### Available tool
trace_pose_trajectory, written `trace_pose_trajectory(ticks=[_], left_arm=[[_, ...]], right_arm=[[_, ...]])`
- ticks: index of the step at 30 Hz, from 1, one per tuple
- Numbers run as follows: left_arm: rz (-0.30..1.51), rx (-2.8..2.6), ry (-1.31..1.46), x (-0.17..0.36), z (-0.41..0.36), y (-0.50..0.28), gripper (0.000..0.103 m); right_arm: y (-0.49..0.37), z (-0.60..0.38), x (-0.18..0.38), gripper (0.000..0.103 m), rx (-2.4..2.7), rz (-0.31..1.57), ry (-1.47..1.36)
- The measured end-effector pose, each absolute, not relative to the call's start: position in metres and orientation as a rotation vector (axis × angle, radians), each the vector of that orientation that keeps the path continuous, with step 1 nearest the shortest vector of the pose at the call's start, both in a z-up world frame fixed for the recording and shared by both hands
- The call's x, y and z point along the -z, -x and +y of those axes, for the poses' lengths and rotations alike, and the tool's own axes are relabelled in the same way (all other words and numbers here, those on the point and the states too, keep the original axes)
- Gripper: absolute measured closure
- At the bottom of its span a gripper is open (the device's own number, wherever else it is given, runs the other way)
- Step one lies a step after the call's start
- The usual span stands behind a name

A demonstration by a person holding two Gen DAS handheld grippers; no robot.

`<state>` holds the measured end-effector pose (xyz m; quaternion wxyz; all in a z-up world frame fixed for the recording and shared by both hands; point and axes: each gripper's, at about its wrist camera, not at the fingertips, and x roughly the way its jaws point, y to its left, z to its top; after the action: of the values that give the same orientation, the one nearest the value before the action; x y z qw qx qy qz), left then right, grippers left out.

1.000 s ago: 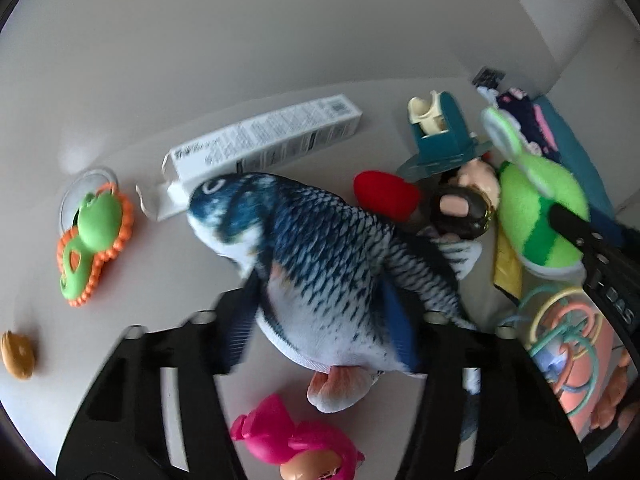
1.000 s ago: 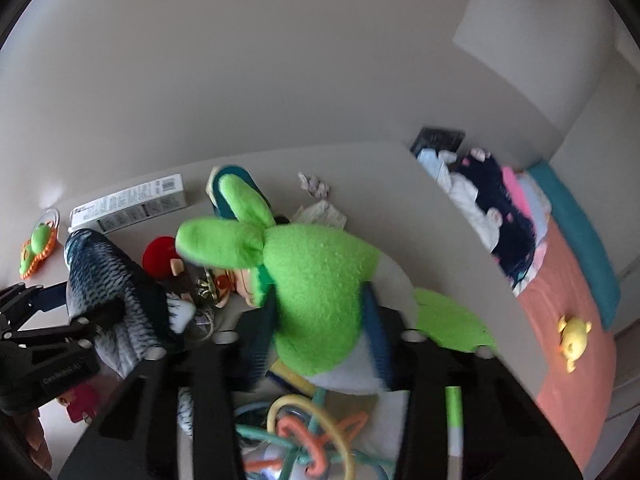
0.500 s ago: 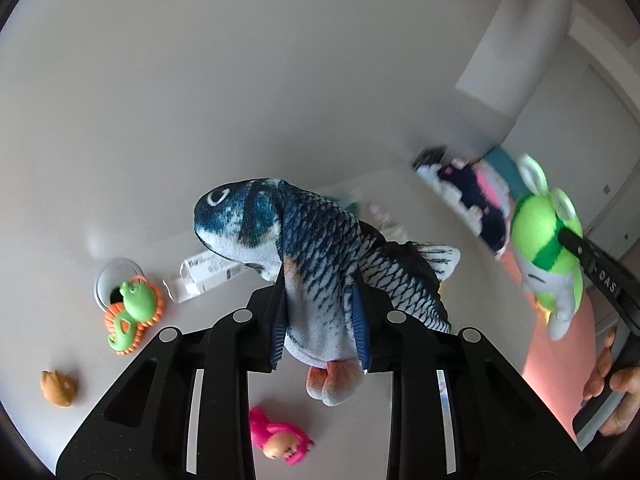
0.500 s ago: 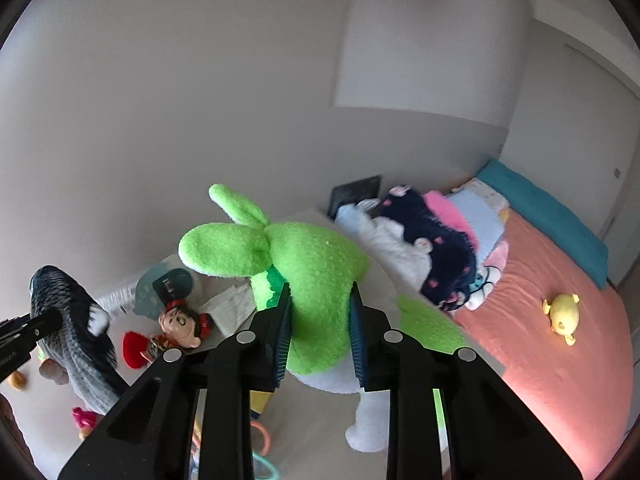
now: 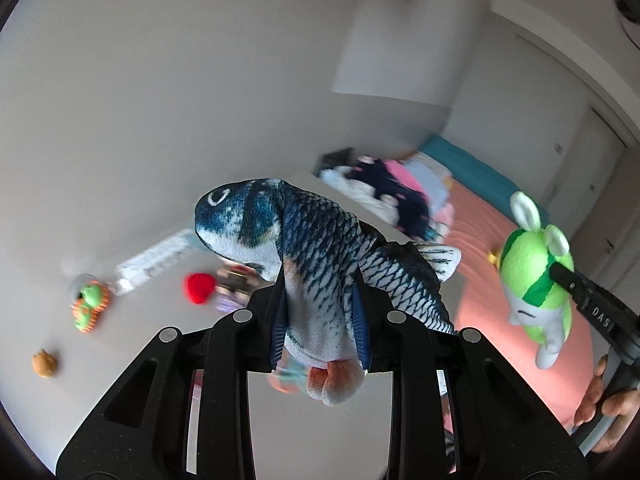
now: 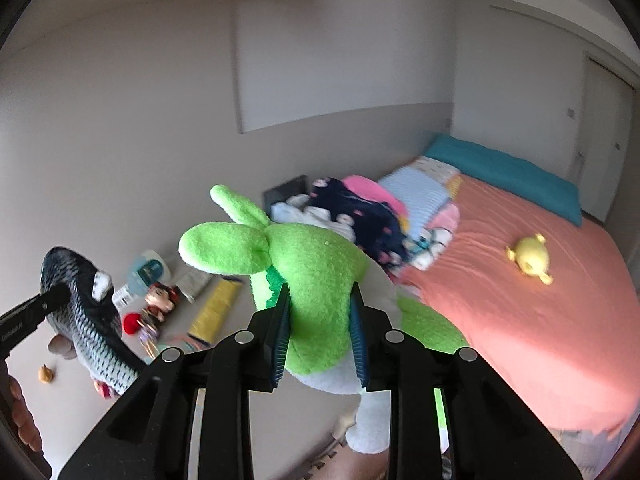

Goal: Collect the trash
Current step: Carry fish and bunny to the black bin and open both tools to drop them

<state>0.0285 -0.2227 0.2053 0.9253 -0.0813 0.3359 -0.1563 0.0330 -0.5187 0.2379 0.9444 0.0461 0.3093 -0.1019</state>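
- The left tool squeezes a blue fish toy around its belly and holds it up in the air, head up.
- The right tool squeezes a green bunny toy in the air, its ears pointing left.
- Down on the floor lie a long white box, a red heart, a green and orange ring toy and a yellow pack.
- To the right is a bed with a pink sheet, a pile of clothes and a little yellow toy on it.

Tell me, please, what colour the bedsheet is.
The bedsheet is salmon pink, clearest in the right wrist view.
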Motion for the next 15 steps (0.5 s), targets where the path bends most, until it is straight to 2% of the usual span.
trace_pose_trajectory(ticks=[5,15], left_arm=[[0.699,0.452,0.079,-0.195,-0.298,0.002,0.076],[0.792,0.67,-0.149,-0.126,-0.453,0.069,0.076]], right_arm=[[0.027,-0.565,-0.22,0.074,0.295,0.647,-0.142],[0.127,-0.657,-0.146,0.072,0.49,0.757,-0.301]])
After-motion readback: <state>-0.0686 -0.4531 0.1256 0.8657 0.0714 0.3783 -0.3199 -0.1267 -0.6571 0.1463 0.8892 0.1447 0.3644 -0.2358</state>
